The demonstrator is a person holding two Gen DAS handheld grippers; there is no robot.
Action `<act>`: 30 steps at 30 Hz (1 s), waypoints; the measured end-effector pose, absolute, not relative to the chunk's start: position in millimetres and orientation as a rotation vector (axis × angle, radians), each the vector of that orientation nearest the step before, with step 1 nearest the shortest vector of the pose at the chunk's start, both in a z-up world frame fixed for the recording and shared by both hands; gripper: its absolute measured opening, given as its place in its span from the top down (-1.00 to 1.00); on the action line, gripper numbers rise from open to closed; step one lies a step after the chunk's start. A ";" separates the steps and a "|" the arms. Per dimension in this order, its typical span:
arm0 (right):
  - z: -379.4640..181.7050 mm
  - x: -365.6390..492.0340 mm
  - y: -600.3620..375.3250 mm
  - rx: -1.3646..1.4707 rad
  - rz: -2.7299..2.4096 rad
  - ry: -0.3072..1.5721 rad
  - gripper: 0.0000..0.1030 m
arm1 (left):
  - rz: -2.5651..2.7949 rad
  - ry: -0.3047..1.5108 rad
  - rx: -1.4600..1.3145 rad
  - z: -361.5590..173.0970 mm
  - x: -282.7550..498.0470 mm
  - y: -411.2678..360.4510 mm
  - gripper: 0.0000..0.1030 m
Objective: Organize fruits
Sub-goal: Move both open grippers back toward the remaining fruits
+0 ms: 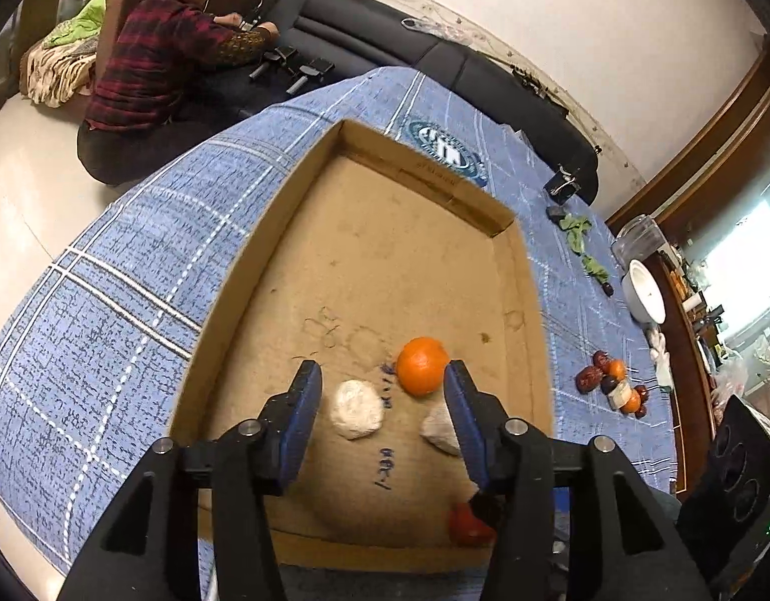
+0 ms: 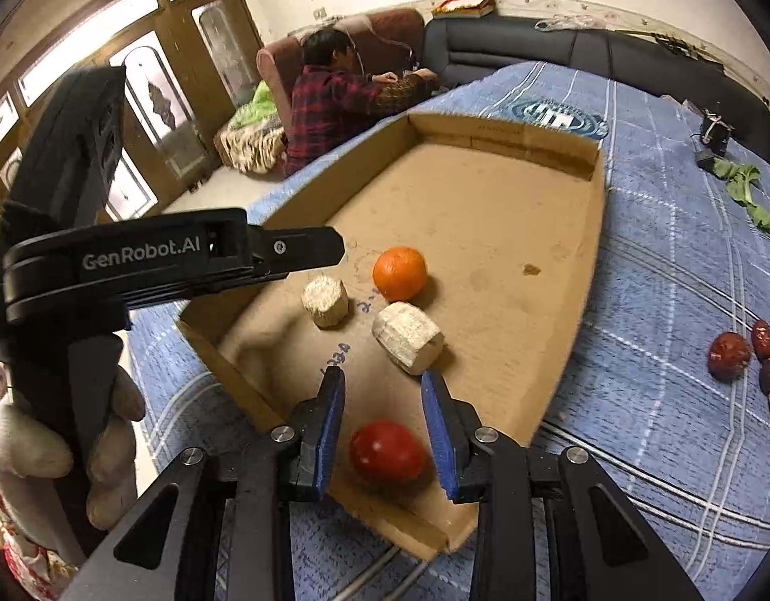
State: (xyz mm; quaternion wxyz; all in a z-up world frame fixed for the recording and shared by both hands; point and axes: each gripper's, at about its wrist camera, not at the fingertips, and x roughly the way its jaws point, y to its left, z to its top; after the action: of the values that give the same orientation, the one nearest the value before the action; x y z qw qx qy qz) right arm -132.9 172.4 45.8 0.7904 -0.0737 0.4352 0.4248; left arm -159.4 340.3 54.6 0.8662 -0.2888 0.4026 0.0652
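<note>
Across most of both frames we've got the blue plaid cloth (image 1: 109, 300), and sitting on it dead centre is the shallow cardboard tray (image 1: 525, 270). That tray is where the sorted stuff lives: an orange (image 1: 421, 365) just below the middle of the left wrist view, two pale whitish chunks (image 1: 357, 408) right under it, and a red fruit (image 2: 387, 451) down at the bottom centre of the right wrist view, close to the tray's near wall.

Up in the upper left of the left wrist view a person in a red plaid shirt (image 1: 149, 65) is hunched over a dark sofa (image 1: 435, 65), well apart from the tray.

The left gripper (image 1: 382, 375) hangs over the tray with its blue pads spread fairly wide. One whitish chunk shows in the gap and the orange sits right against the right-hand pad's tip, but nothing is pinched that we can see. In the right wrist view a gloved hand (image 2: 44, 451) at the lower left holds that tool.

The right gripper (image 2: 382, 385) has its fingers parted too, with the red fruit between them; the pads stand clear of it on both sides, so no grip.

Over at the right edge of the left wrist view, a little pile of leftover fruit (image 1: 613, 383) lies on the cloth outside the tray: dark red ones plus small orange ones. A green scrap (image 1: 580, 235) lies further up.
</note>
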 end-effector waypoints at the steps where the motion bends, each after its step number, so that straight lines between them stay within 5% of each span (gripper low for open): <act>1: 49.3 -132.2 166.5 -0.148 0.911 0.927 0.31 | 0.133 0.838 -0.604 57.7 -159.3 337.4 0.03; 19: 45.6 -85.1 -89.4 0.194 0.459 0.926 0.32 | -0.190 0.924 -0.384 75.1 -84.8 158.5 -0.06; 30: 37.4 -45.3 -128.8 0.234 0.391 0.924 0.32 | -0.218 1.012 -0.359 48.5 -59.3 120.5 -0.06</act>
State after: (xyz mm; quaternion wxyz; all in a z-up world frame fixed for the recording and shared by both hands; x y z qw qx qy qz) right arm -45.3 -128.8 37.4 0.8702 0.1119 0.4420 0.1868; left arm -59.3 120.5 48.5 0.8537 -0.1704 0.4810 -0.1036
